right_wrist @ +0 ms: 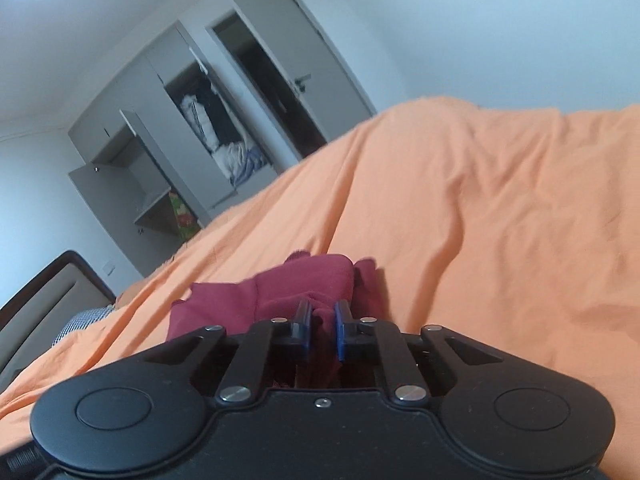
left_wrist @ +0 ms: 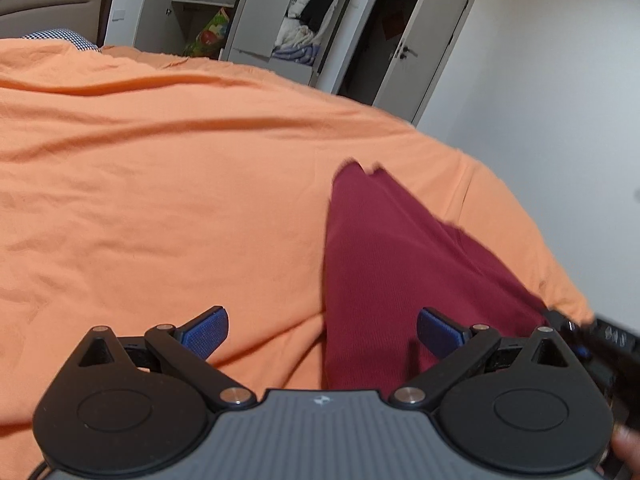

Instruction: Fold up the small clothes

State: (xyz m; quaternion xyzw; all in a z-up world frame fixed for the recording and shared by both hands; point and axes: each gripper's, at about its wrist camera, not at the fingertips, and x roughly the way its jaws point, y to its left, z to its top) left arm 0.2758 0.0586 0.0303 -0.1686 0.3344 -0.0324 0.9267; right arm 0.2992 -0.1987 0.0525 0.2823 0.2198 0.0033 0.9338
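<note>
Where it lies: a dark red garment on an orange bedsheet.
Room: open grey wardrobe with clothes inside, white walls, headboard at the far left.
Left gripper: fingers spread wide, holding nothing, low over the sheet at the garment's left edge.
Right gripper: tilted, fingers nearly closed, pinching the garment's near edge.
Garment axis: runs away from the grippers, narrowing to a far corner.
</note>
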